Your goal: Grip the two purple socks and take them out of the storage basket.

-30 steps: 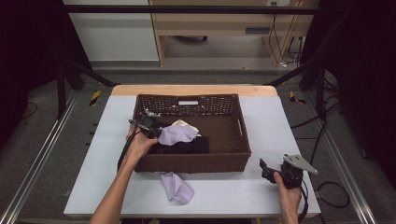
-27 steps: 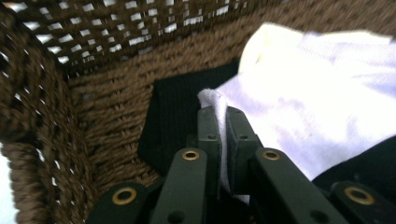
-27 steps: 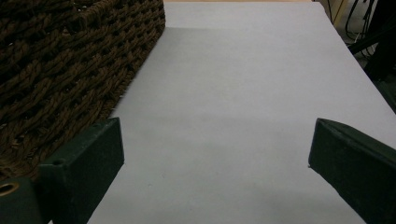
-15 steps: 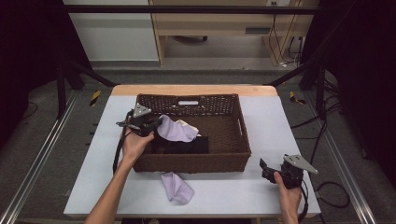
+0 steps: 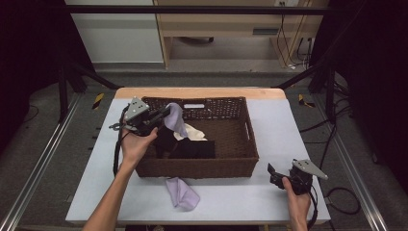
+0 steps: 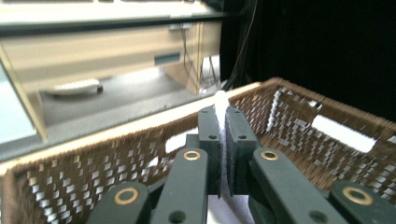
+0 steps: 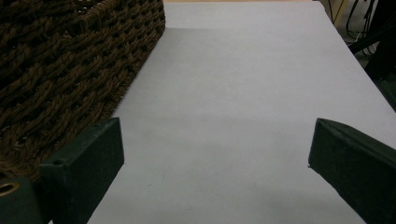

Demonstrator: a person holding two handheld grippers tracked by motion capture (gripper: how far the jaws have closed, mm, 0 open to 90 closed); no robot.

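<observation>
Lilac cloth now higher above basket

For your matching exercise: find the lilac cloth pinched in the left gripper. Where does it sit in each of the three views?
High view: the held lilac cloth hangs from the left gripper over the basket's left end.
Left gripper view: a pale strip between the shut fingers, centre.
Right gripper view: not in it.
Shared landmark: the brown wicker basket.

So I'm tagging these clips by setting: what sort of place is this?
Probably a lab recording station, not a home: a white table inside a dark metal frame, loose cables on the floor, and a wicker basket of cloths.
</observation>
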